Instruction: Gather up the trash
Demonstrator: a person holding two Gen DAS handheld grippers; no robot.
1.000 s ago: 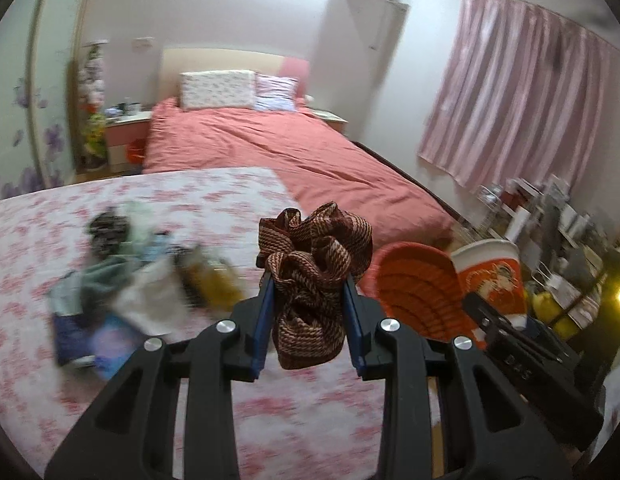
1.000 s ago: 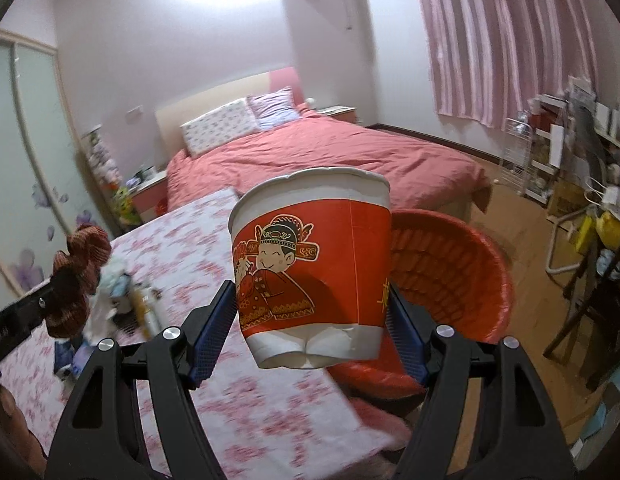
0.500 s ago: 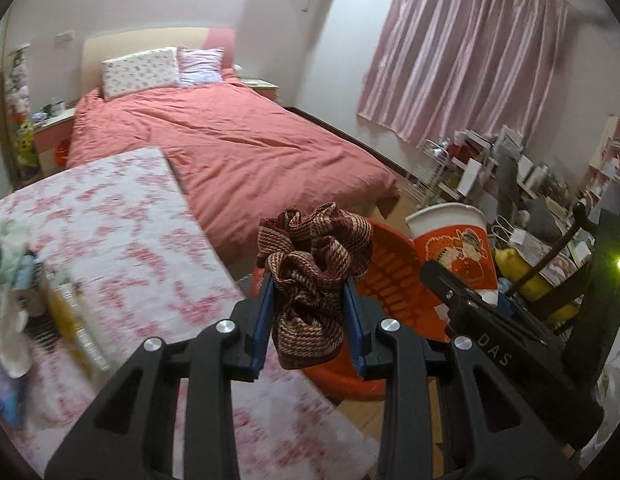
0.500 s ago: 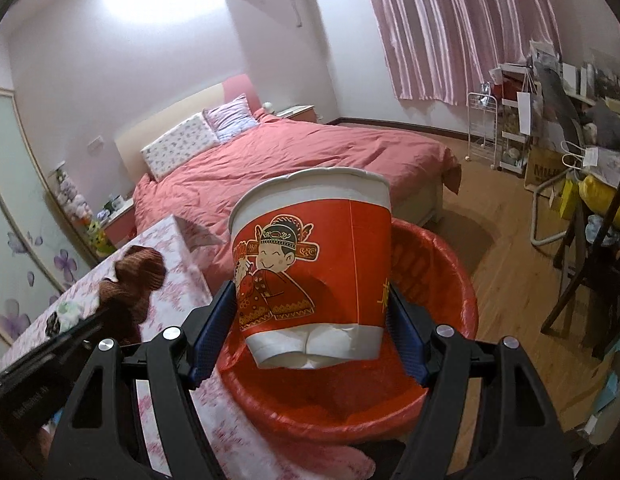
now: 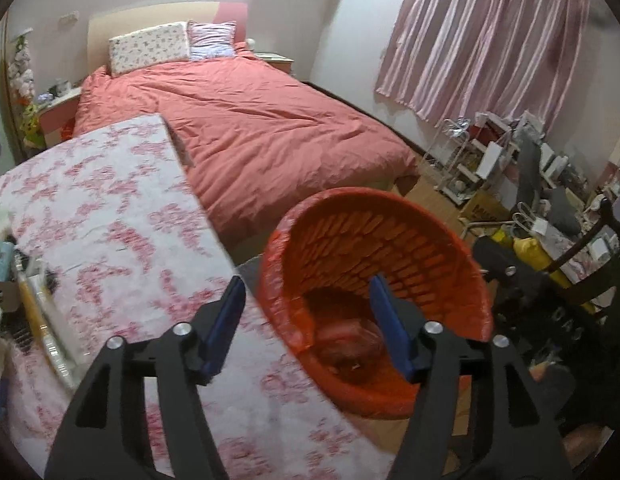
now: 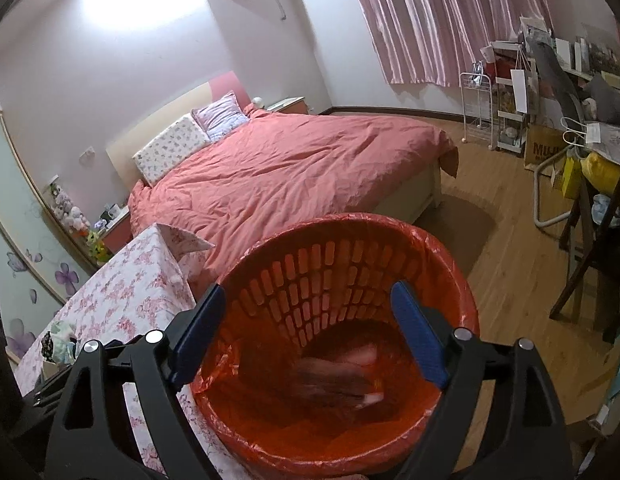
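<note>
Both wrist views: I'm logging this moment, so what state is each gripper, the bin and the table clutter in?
left gripper: open, jaws just opened, empty.
right gripper: open, jaws just opened, empty.
orange basket: upright, bag-lined, blurred trash inside.
table clutter: on the floral cloth, uncollected.

Left gripper (image 5: 306,322) angled downward, blue pads (image 5: 224,326) spread apart, jaws just opened wider, nothing between them; black arms fanning out toward the camera. Right gripper (image 6: 308,334) likewise tilted down, blue pads (image 6: 420,336) set wide, jaws just opened further and empty. Right gripper's black body also visible at the left view's right edge
</note>
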